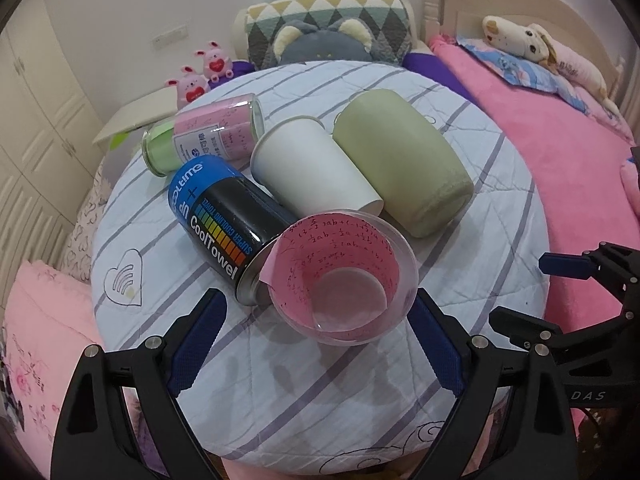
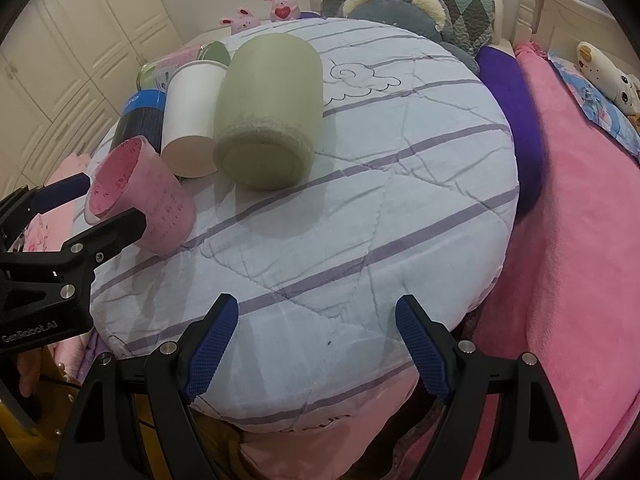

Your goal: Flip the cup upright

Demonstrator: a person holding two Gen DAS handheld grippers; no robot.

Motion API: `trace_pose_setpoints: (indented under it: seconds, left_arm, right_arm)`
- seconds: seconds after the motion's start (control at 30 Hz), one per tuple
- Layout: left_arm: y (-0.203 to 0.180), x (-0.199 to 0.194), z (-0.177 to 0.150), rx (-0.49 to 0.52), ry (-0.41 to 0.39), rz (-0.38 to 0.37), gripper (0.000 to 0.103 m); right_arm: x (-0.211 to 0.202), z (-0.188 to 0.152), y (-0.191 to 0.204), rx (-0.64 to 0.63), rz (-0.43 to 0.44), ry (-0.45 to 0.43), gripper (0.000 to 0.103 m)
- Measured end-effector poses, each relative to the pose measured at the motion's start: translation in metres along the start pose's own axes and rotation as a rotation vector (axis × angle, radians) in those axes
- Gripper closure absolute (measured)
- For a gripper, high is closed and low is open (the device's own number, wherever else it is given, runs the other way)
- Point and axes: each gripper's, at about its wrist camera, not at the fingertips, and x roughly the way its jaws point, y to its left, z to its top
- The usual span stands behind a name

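A clear cup lined with pink written paper [image 1: 344,276] stands tilted, mouth up, on the striped round cushion [image 1: 280,380]; it also shows in the right wrist view [image 2: 140,196]. My left gripper [image 1: 316,344] is open, its blue pads either side of the cup, apart from it. A white paper cup [image 1: 312,164], a green cup [image 1: 400,160], a black-and-blue CoolTowel can [image 1: 224,220] and a pink-and-green jar [image 1: 204,136] lie on their sides behind it. My right gripper [image 2: 316,348] is open and empty over the cushion's near edge.
A pink blanket [image 2: 580,240] covers the bed to the right. A purple pillow [image 2: 508,120], a grey plush [image 1: 320,40] and a patterned bolster [image 1: 332,12] lie behind the cushion. White cabinets [image 2: 80,40] stand at the left.
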Motion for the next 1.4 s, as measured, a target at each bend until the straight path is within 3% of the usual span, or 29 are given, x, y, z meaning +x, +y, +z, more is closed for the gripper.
trace_pose_setpoints:
  seconds: [0.77,1.07,1.27,1.4]
  left_arm:
    - [0.024,-0.045,-0.037,0.032,-0.107,-0.05,0.006]
    - [0.043,-0.059,-0.06,0.046,-0.21,-0.041,0.006]
    - [0.052,-0.07,-0.075,0.053,-0.312,-0.084,0.005]
    - [0.055,-0.078,-0.084,0.047,-0.385,-0.062,0.002]
  right_arm:
    - [-0.04,-0.03,0.038,0.044,-0.063,-0.066,0.021]
    - [-0.053,-0.049,0.066,0.088,-0.101,-0.156,0.021]
    - [-0.061,-0.066,0.08,0.121,-0.124,-0.212,0.021]
    - [-0.069,-0.077,0.095,0.084,-0.192,-0.279,0.021]
